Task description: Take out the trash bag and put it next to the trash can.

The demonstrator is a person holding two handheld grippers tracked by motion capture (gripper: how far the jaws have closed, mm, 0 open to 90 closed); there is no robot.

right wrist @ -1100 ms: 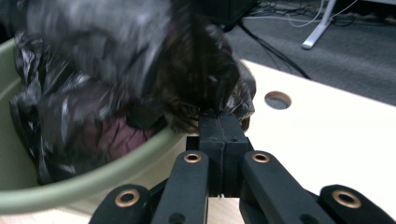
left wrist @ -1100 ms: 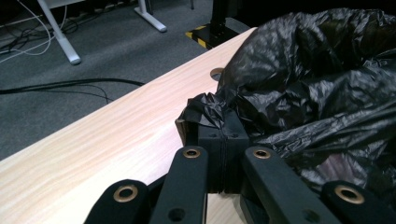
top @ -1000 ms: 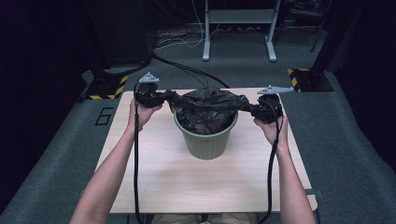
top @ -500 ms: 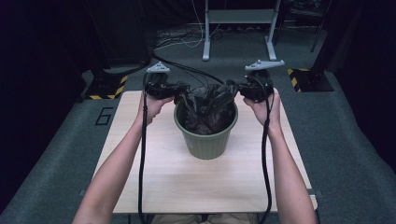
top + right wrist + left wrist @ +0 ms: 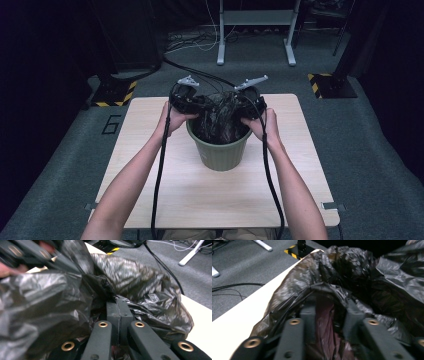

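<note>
Sitting in the middle of the pale wooden table (image 5: 150,185) is a round green plastic bin (image 5: 220,152), and a crinkly black plastic bag (image 5: 218,117) is lining it and puffing up over its rim. A person is holding 2 grippers over the bin, with both hands pulled in close above the bag. Black cables are hanging down from the grippers past the forearms.

The left gripper (image 5: 192,102) is sitting at the left side of the bag, just above the bin's rim. In the left gripper view, its 2 black jaws (image 5: 329,312) are standing a little apart. They have just been opening, and a loose fold of the bag (image 5: 352,275) is draping over and between their tips. The jaws are not squeezing it.

The right gripper (image 5: 245,102) is sitting at the right side of the bag, near the left one. In the right gripper view, its jaws (image 5: 116,312) are pressing flat together, and the bag (image 5: 140,280) is bunching up right at their tips, so they are pinching the plastic. The left gripper (image 5: 30,252) is showing blurry at the top left of that view, just past the bag.
</note>
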